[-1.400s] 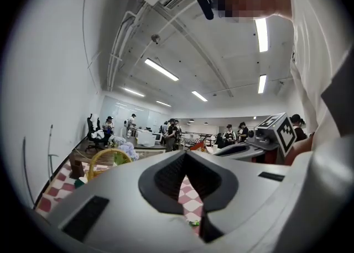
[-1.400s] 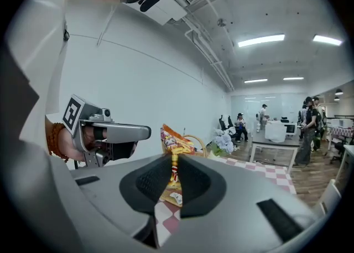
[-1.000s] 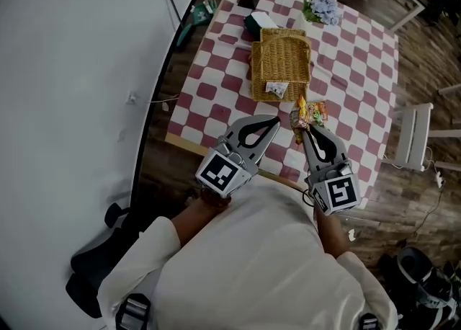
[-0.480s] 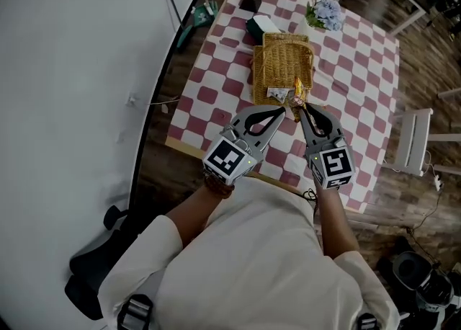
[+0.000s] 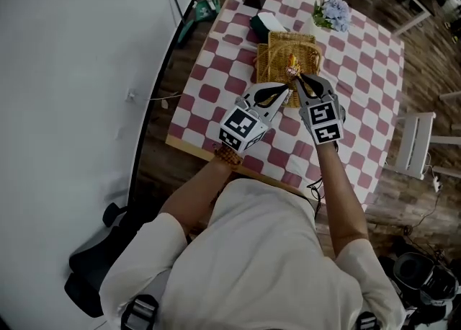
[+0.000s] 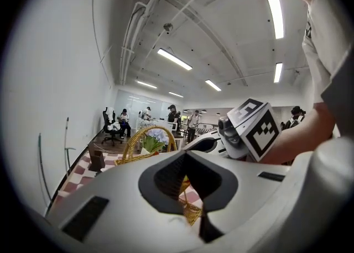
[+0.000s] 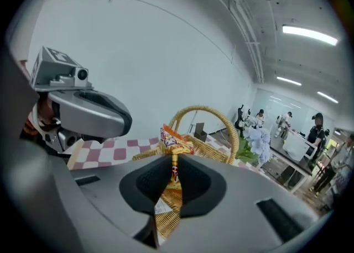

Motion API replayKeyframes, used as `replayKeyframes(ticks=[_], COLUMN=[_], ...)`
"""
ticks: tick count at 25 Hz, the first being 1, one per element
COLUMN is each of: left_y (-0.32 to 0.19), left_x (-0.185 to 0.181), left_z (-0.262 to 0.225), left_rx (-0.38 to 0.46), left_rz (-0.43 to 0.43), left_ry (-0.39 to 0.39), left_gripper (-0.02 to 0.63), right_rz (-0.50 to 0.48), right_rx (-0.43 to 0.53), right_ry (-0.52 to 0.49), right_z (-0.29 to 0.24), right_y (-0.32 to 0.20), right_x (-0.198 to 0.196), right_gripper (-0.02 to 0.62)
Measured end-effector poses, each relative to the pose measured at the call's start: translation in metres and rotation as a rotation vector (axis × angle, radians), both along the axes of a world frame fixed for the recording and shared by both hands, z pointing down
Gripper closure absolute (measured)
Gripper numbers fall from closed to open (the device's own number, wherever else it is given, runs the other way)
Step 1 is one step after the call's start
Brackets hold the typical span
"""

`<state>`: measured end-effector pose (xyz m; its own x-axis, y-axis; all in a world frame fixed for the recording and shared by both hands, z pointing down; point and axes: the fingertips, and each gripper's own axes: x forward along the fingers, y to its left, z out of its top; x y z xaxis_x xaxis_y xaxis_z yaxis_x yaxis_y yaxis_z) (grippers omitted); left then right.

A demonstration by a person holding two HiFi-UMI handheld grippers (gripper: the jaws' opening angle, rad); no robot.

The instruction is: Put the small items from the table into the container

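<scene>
So the right gripper [image 7: 174, 159] is doing the work here. Its jaws are clamping down on an orange-and-yellow snack packet [image 7: 176, 138], pinching it near the lower end so the long side is sticking up and out past the tips, more or less in line with the jaws.

What matters is where the wicker basket [image 5: 268, 69] is sitting relative to that packet. From the head view, the packet [image 5: 292, 69] is hanging over the inside of the basket, past the near rim, roughly mid-width. In the right gripper view the basket handle [image 7: 206, 111] is arching right behind the packet and the weave is showing directly below the jaws. The target is straight ahead and under the gripper, not off to a side.

The left gripper [image 6: 185, 155] is sitting with its jaws together and nothing in them. It's hovering just beside the right one at the basket's near-left corner, so it isn't carrying anything.

My read: the right hand is the one lined up, and letting go here looks like it'd drop the packet in. The basket is sitting on the checked counter [image 5: 216, 98], toward its far end.
</scene>
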<state>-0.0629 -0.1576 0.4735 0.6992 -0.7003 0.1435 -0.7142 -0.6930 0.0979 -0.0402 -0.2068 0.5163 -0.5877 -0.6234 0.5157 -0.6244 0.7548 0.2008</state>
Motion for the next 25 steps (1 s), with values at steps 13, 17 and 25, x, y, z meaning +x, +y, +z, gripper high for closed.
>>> replayKeyframes(ticks=[13,17,25], left_y=[-0.018,-0.01,0.029], left_x=[-0.005,-0.006,0.019], left_z=[0.046,0.024,-0.047], left_rx=[-0.079,-0.052,0.034], left_rz=[-0.016,-0.022,0.047], left_ry=[-0.051,-0.019,0.077], left_gripper=[0.58,0.58,0.581], right_rz=[-0.059,-0.039,0.038], right_rx=[-0.069,-0.049,0.025], right_ry=[0.161,0.018,-0.282], right_z=[0.042,0.012,-0.074], right_y=[-0.019,-0.01,0.047], right_x=[-0.02,-0.01,0.038], right_gripper=[0.511,0.489,0.51])
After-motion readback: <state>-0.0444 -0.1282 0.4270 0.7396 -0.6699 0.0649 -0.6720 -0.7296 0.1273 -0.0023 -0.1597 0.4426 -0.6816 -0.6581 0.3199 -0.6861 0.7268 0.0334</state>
